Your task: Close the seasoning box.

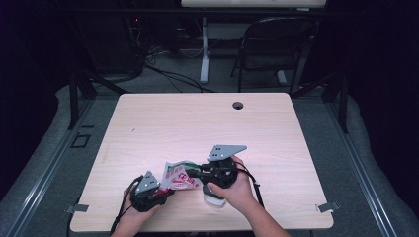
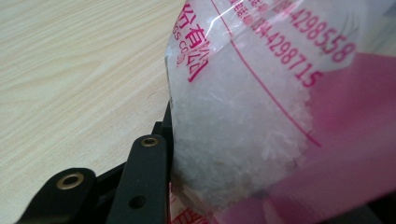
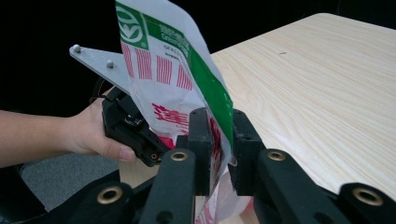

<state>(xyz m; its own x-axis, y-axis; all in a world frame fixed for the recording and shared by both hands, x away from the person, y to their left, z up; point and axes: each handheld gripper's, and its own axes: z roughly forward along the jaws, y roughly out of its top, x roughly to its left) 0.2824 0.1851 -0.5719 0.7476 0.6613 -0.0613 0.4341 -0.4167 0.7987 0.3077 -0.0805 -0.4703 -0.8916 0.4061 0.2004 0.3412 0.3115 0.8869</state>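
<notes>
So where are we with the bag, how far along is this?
Done: the bag of white crystals is up off the table, carried between both grippers. In hand: the left gripper holds its filled lower end, and the right gripper has the printed upper edge between its jaws, though a gap shows on one side. Left: the top looks unopened, nothing has been poured out, and where it goes next isn't apparent.

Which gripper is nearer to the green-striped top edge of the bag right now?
Right. The right gripper has its jaws on either side of the bag just below its green-striped top. The left gripper is at the bag's lower, crystal-filled end, farther from that edge.
</notes>
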